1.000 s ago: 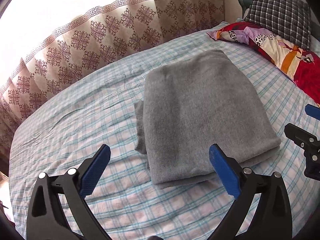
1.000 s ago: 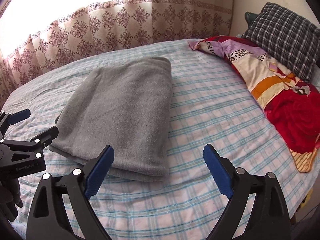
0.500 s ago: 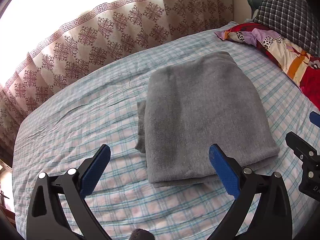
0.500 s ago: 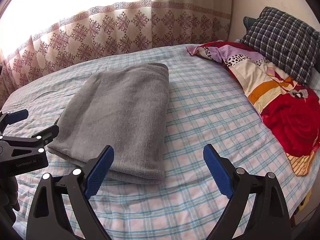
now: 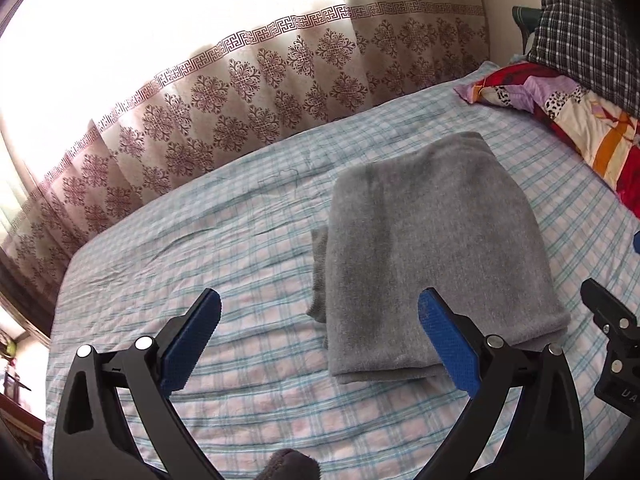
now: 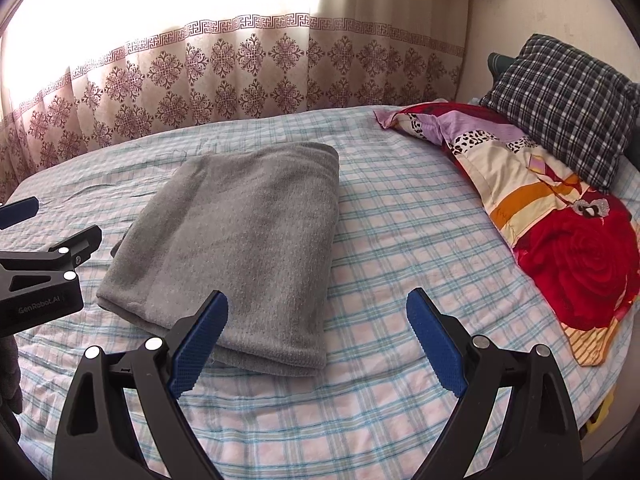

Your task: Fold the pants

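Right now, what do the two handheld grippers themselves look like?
Both match: the left gripper and right gripper have black, curved, cut-out frames, silver round pins at the joints and textured blue pads on the fingers. The right wrist view shows "GenRobot.AI" in pale lettering on the left gripper's black body.

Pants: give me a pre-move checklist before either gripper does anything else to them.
1. Pants folded into a compact stack: ok.
2. Stack lies wholly on the bed: ok.
3. Left gripper open and empty: ok.
4. Right gripper open and empty: ok.
5. Edges aligned: not ok; a lower layer sticks out on the stack's left side in the left wrist view.
6. Pants apart from the quilt: ok.
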Action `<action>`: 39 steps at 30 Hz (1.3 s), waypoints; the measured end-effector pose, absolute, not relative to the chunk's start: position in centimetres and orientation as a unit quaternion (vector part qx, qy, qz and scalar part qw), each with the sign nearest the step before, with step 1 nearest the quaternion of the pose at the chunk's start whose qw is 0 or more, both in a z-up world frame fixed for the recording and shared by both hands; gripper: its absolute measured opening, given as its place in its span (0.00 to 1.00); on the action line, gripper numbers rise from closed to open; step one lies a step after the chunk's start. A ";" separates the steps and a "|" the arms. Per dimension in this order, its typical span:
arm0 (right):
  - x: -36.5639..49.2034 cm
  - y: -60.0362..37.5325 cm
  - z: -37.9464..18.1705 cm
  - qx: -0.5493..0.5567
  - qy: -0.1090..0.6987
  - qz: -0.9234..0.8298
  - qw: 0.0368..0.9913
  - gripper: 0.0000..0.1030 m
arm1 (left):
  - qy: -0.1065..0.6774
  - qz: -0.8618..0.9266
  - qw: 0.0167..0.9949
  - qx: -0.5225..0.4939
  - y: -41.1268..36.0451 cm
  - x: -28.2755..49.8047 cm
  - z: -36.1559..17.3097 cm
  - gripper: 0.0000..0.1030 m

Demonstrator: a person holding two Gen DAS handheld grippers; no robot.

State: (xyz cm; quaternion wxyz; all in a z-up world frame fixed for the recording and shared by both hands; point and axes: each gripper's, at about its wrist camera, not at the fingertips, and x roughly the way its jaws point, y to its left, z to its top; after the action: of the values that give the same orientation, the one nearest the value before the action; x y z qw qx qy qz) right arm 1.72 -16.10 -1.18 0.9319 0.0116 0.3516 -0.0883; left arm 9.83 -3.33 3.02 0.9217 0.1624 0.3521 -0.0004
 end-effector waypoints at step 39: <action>1.9 -15.6 -1.4 0.000 0.359 -0.084 0.930 0.87 | 0.396 -0.022 0.903 0.167 -3.5 9.8 0.9 0.97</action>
State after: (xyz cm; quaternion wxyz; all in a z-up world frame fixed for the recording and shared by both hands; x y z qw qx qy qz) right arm 1.87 -15.58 -1.42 0.9297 0.0000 0.3588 -0.0838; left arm 9.76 -3.53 0.95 0.9027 0.1668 0.3960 -0.0225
